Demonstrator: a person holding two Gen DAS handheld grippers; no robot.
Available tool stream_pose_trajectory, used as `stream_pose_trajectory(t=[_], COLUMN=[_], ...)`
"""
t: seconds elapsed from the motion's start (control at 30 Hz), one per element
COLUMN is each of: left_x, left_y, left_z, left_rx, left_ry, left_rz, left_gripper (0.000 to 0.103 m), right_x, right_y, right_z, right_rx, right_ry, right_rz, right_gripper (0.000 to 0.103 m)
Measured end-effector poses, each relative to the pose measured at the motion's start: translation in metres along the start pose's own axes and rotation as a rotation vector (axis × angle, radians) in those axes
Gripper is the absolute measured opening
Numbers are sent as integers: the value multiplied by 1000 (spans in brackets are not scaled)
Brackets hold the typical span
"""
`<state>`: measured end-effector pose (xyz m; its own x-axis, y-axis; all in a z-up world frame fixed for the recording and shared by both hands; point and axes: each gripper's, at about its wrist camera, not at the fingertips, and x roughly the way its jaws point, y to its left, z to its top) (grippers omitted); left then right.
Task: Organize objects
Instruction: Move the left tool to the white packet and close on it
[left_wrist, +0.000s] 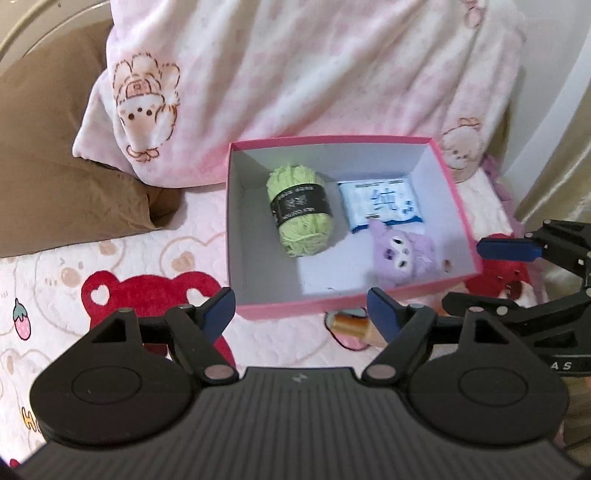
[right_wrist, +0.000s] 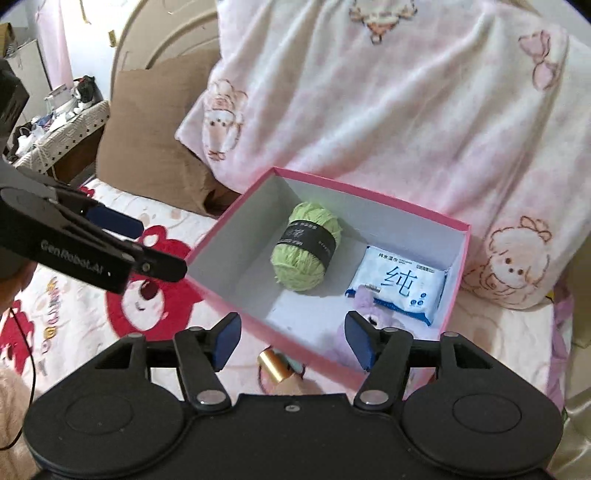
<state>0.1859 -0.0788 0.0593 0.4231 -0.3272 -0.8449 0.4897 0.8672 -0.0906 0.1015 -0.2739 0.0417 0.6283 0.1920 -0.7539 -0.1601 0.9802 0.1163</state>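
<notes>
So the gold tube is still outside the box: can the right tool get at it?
Probably yes. The gold tube lies uncovered on the bedspread beside the pink box, directly ahead of the open right tool.

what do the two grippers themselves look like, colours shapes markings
Both are matte black plastic. The left gripper and right gripper each have two round disc housings, a ribbed central body, silver pivot rivets on scissor-like linkages, and dark blue finger pads. In the right wrist view the left one's side shows white "GenRobot.AI" lettering, with a thin black cable near it.
</notes>
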Motion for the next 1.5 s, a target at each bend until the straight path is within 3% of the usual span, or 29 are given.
stream_pose_trajectory(t=[0.33,0.43,0.57,0.67,0.93,1.23,1.5], left_x=[-32,-36,-36,-40,-25,29,69], left_y=[-14,-23,-32,-38,-57,-71,-78], left_z=[-32,-48,-70,-87,-119,-147,-159], left_rx=[1,25,27,22,19,-26,-100], left_ry=[8,10,41,10,38,49,-16], left_rz=[24,35,34,54,-7,-7,-78], left_gripper=[95,95,95,95,94,93,93], right_x=[-53,-64,-71,-70,-55,-18,27], right_y=[25,30,35,38,44,20,6], right_z=[-37,-51,-77,-98,-150,-181,-205], right_rx=[-80,-92,-105,-128,-173,-83,-108], right_ry=[-12,-24,-22,3,6,-46,-64], right_rz=[-11,-13,-16,6,15,62,44], right_gripper=[83,92,93,94,94,94,94])
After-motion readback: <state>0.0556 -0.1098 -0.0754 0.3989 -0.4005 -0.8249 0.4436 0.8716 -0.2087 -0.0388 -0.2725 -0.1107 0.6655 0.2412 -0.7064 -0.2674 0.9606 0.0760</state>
